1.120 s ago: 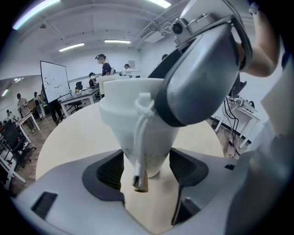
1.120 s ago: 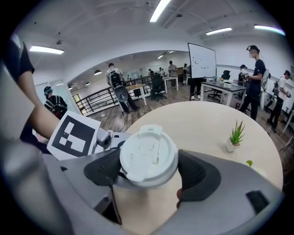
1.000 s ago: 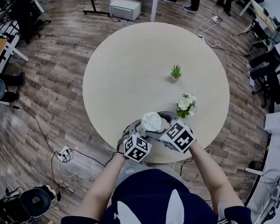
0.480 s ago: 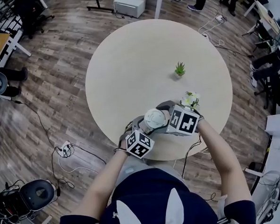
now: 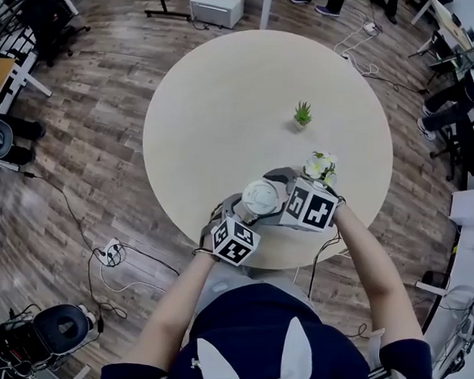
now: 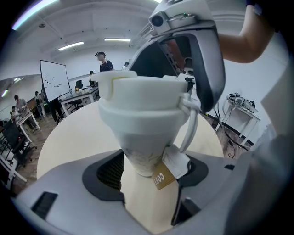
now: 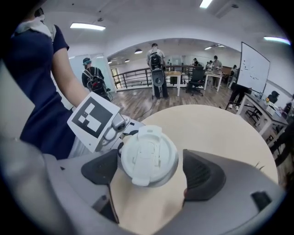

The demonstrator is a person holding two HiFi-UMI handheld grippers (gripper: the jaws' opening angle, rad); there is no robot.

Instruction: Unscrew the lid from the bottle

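A white bottle shaped like a tapered cup [image 6: 142, 151], with a tan label, is held upright above the near edge of the round table [image 5: 226, 104]. My left gripper [image 6: 149, 170] is shut on its lower body. Its white lid [image 7: 148, 156] sits on top and shows from above in the head view [image 5: 260, 196]. My right gripper [image 7: 149, 172] reaches in from the right with the lid between its pads. Its jaws are opening, and a thin gap shows on each side of the lid. One right finger [image 6: 206, 69] arches over the lid.
A small green plant [image 5: 302, 115] and a pot of white flowers [image 5: 320, 166] stand on the table just beyond my right gripper. The left gripper's marker cube [image 7: 94, 120] is close behind the lid. People, desks and floor cables surround the table.
The right gripper has swung round the lid, from low on its right to level on its right. Both hands have shifted slightly. The bottle stays in the left gripper.
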